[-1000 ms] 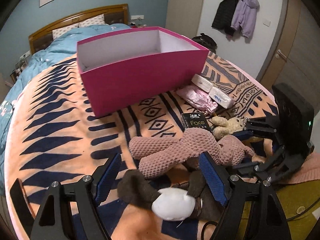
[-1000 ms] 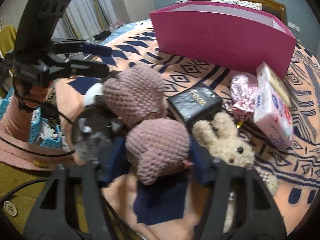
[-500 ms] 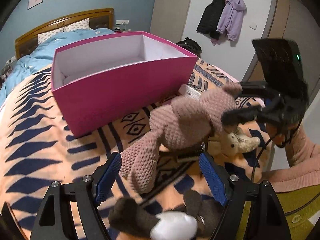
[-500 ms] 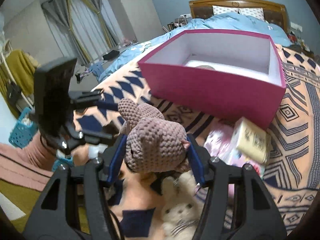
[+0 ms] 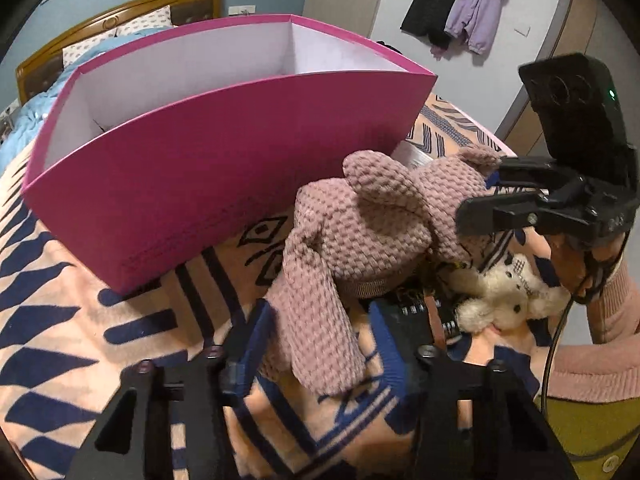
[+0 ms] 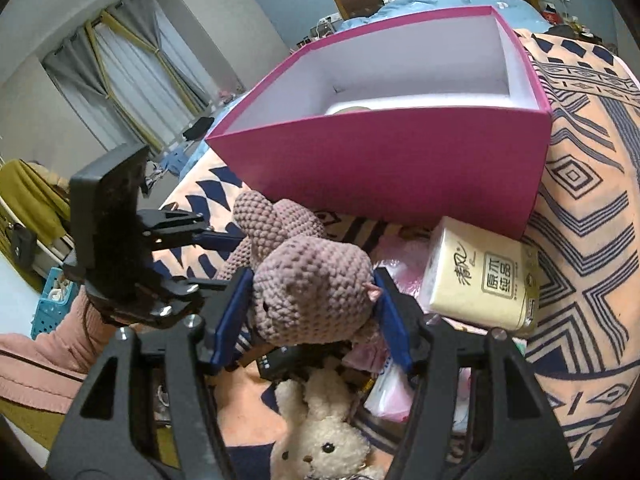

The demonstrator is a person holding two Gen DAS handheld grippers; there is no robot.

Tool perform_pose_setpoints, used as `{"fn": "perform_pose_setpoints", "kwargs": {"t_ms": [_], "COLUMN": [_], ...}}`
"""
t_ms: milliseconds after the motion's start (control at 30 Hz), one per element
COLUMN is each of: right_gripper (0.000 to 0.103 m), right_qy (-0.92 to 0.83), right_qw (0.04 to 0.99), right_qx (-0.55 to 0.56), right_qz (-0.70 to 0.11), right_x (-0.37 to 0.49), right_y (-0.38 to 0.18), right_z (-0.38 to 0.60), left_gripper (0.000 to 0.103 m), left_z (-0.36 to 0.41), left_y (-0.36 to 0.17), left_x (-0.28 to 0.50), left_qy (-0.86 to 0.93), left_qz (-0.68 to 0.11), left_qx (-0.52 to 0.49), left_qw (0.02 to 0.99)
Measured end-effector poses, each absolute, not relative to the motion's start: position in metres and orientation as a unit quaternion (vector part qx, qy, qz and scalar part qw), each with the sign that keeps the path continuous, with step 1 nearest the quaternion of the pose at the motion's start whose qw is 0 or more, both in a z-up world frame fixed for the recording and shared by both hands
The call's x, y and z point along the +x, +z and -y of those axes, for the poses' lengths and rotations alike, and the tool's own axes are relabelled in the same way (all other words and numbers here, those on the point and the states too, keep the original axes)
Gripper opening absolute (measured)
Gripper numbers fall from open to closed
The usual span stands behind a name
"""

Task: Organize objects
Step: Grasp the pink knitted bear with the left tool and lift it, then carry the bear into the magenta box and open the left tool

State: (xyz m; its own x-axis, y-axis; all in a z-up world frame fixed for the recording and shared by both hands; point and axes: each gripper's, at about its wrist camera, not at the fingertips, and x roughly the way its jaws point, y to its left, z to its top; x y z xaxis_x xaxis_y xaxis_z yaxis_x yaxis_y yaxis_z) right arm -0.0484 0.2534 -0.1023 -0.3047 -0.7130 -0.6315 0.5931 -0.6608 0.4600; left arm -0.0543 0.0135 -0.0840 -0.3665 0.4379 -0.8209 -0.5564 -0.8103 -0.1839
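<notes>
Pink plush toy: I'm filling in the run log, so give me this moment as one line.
right gripper: shut on pink plush toy | left gripper: open, around its leg | pink box: ahead, open

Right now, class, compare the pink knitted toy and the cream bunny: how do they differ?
The pink knitted toy is larger, coarse-knit, and lifted in the right claw. The cream bunny is smaller, fluffy, and lies on the blanket, ungripped. Both are soft toys outside the pink box.

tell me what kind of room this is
A bedroom, most likely: a bed with a wooden headboard and pillows, jackets hung on wall hooks, and curtained windows. The pink box and toys sit on a patterned blanket.
</notes>
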Motion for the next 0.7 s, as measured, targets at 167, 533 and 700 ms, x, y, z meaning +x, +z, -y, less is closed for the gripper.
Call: {"fn": "perform_pose_setpoints", "kwargs": {"t_ms": [167,533,700], "right_gripper": [0.061,0.061,0.061], "right_qy": [-0.813,-0.821,-0.817], "right_qw": [0.414,0.473,0.496], "right_qx": [0.403,0.315,0.289], "right_qz": [0.066,0.057,0.055], "right_x": [-0.04,-0.036,-0.062], "right_y": [-0.087,-0.016,0.01], "right_z": [-0.254,-0.246,-0.227], "left_gripper": [0.029,0.029,0.029], "left_z": [-0.012,0.007,0.018], "left_y": [-0.075,0.003,0.029], "left_x": [-0.056,-0.047,-0.07], "left_qy": [0.821,0.868,0.884], "left_qz": [-0.032,-0.029,-0.032], "left_qx": [-0.47,-0.389,-0.376], "left_qw": [0.321,0.306,0.276]}}
